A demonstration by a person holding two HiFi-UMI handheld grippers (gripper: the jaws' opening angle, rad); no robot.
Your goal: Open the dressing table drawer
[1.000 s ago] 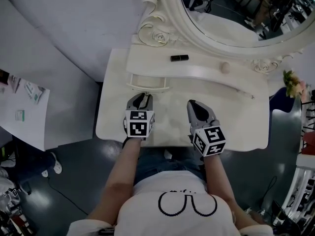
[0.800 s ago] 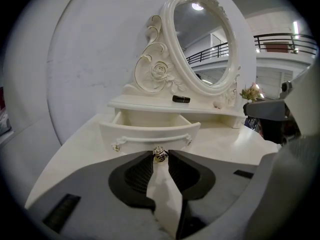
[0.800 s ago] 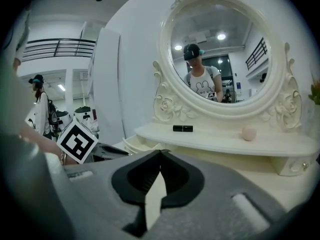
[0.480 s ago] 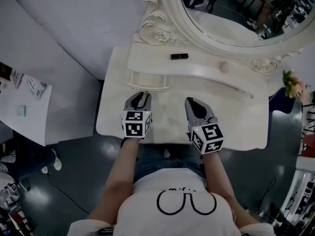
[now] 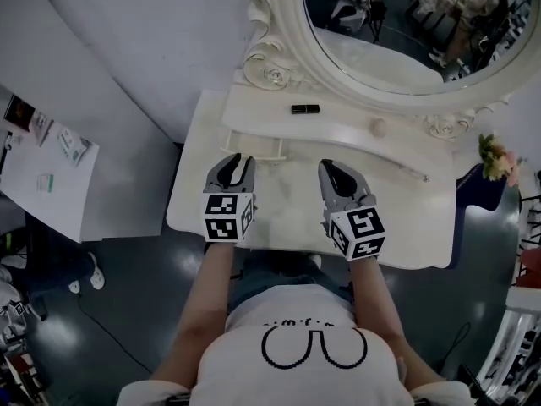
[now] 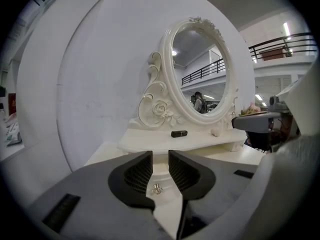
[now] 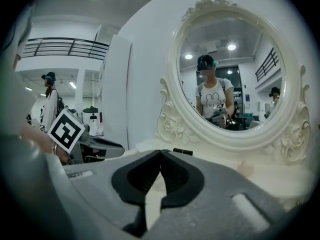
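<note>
Dressing table (image 5: 193,203) seen from above. We logged the drawer (image 5: 250,148) under the raised shelf (image 5: 338,130), toward the rear-left corner; its curved front appeared to stand a little proud of the shelf. Left gripper (image 5: 237,160) hovered just short of that front, between it and the front edge; its jaws stood apart with a narrow gap and clamped nothing. In its own view the small metal knob (image 6: 156,188) sat framed in that gap, beyond the pads. We judged the alignment deliberate: with the jaws centred on the knob, a short advance and a squeeze would give a pulling hold. Right gripper (image 5: 330,167) sat over the table's middle, jaws closed tip to tip and empty; we took it as idle, held clear of the drawer's path. A black tube (image 5: 305,108) lay on the shelf near the rear edge, out of the way; we noted the pull should run straight toward the front edge.
</note>
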